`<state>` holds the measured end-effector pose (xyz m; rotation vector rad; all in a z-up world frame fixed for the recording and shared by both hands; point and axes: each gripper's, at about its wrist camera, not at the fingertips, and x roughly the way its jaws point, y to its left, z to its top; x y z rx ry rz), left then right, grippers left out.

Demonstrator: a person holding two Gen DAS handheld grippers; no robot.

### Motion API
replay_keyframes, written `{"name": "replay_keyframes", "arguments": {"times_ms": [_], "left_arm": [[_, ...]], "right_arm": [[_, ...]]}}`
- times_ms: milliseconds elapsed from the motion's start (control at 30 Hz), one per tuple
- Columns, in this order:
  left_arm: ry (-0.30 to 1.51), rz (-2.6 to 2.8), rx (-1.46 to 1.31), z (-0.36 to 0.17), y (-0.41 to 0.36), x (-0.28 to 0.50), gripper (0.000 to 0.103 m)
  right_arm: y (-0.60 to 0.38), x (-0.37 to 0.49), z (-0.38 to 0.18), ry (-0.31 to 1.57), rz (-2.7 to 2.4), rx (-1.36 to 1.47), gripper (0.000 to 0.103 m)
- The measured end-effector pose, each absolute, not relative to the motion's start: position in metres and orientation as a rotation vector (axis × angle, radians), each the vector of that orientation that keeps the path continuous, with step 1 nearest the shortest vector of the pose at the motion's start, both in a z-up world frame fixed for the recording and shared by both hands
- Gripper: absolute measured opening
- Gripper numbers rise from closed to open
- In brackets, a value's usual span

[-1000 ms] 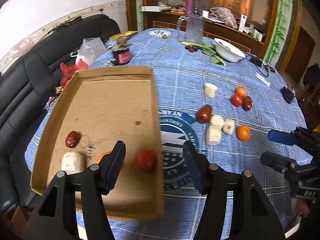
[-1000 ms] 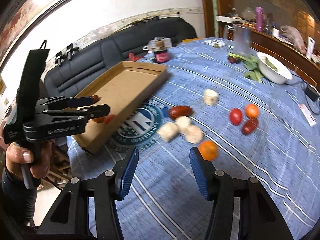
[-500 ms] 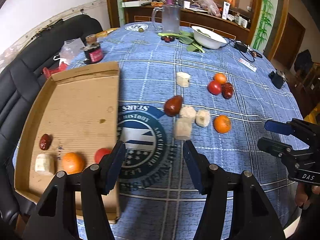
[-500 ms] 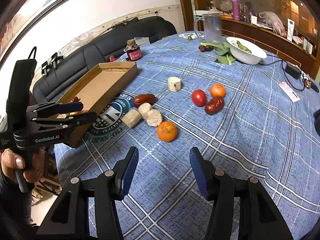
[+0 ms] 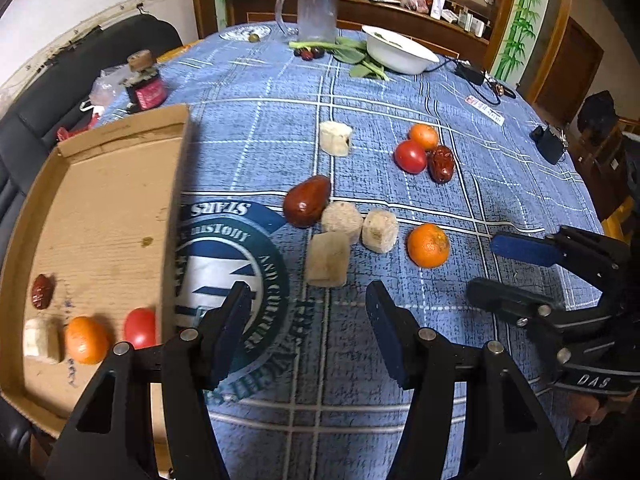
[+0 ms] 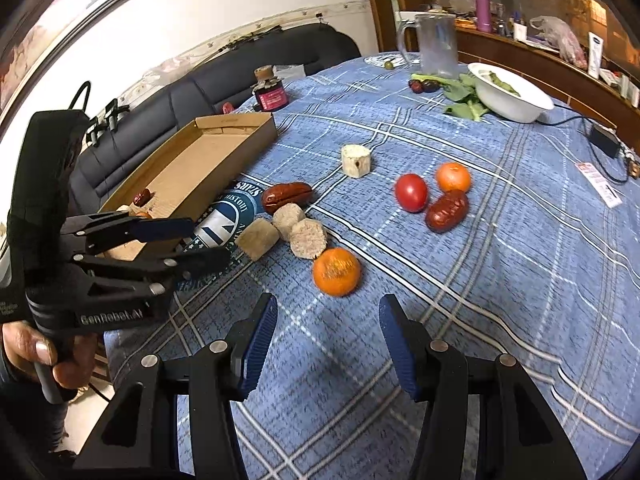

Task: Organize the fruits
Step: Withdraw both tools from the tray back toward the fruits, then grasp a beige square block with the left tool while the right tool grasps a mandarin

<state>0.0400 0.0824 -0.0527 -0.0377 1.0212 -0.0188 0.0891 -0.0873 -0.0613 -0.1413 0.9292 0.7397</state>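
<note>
The table [image 5: 500,208] fills the room, blue plaid cloth [image 6: 520,280] over it, with the box [image 5: 100,208] sitting at its nine o'clock edge. Four pieces already lie in a row at the box's near end: a date [image 5: 42,291], a pale chunk [image 5: 40,340], an orange [image 5: 86,340] and a tomato [image 5: 139,327].

The rest of the fruit is loose on the cloth. Nearest is a cluster: a big date [image 5: 307,201] touching three chunks [image 5: 342,236], and a second orange [image 6: 337,271] just at their three o'clock. Further out, at about one o'clock, a tomato [image 5: 410,156], small orange [image 5: 423,136] and dark date [image 5: 441,163] huddle together, with a lone chunk [image 5: 336,138] at twelve.

Both tools are empty. The left gripper [image 5: 308,332] hangs with jaws spread, aimed at the chunk cluster. The right gripper [image 6: 325,346] is likewise spread wide, the near orange sitting just ahead of its gap.

To me this looks like the reach between one drop and the next pick. The next move, I'd guess, asks the right gripper to go forward and down so its fingers straddle the orange, then squeeze gently; it is round and may roll into the chunks.
</note>
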Motion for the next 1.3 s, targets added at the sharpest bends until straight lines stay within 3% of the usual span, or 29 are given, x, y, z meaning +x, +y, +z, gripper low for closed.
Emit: {"name": "replay_keyframes", "arguments": {"times_ms": [233, 433, 500, 600, 1300], "left_arm": [[1.055, -0.029, -0.043, -0.067, 0.082, 0.058, 0.058], [1.063, -0.031, -0.045, -0.08, 0.085, 0.073, 0.057], [1.055, -0.028, -0.027, -0.08, 0.083, 0.074, 0.05], [1.045, -0.071, -0.032, -0.078, 0.08, 0.074, 0.024], [0.94, -0.032, -0.01, -0.033, 0.095, 0.028, 0.024]], "right_arm": [[-0.068, 0.111, -0.077, 0.959, 0.756, -0.186, 0.051], [-0.055, 0.122, -0.088, 0.971, 0.743, -0.224, 0.034], [-0.058, 0.121, -0.088, 0.97, 0.742, -0.213, 0.032], [-0.063, 0.118, -0.082, 0.957, 0.733, -0.204, 0.032], [-0.074, 0.069, -0.037, 0.869, 0.74, -0.161, 0.031]]}}
